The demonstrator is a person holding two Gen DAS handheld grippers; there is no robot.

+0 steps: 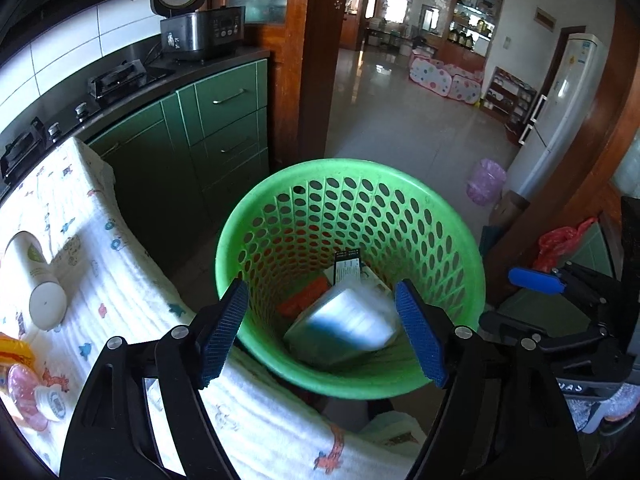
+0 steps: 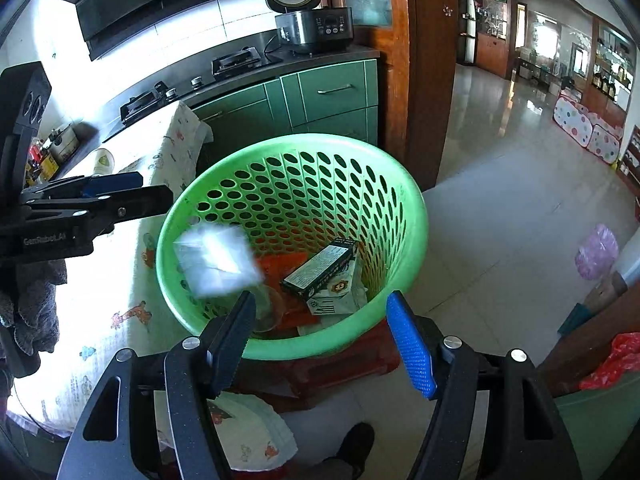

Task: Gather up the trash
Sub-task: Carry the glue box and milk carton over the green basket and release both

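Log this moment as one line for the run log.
left gripper open | right gripper open | white packet dropping blurred into green basket

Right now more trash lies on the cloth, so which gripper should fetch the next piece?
Left: open, empty, and the tube lies on its side of the basket.

**White packet blurred above green basket**

The right claw (image 2: 322,340) hangs over the near rim of the green basket (image 2: 412,216), its jaws wide apart and empty. A blurred white packet (image 2: 218,258) shows over the basket's left inner wall. Inside lie a dark carton (image 2: 320,268) and orange wrapping (image 2: 280,264). The left claw (image 2: 120,196) reaches in from the left above the patterned cloth (image 2: 120,280).
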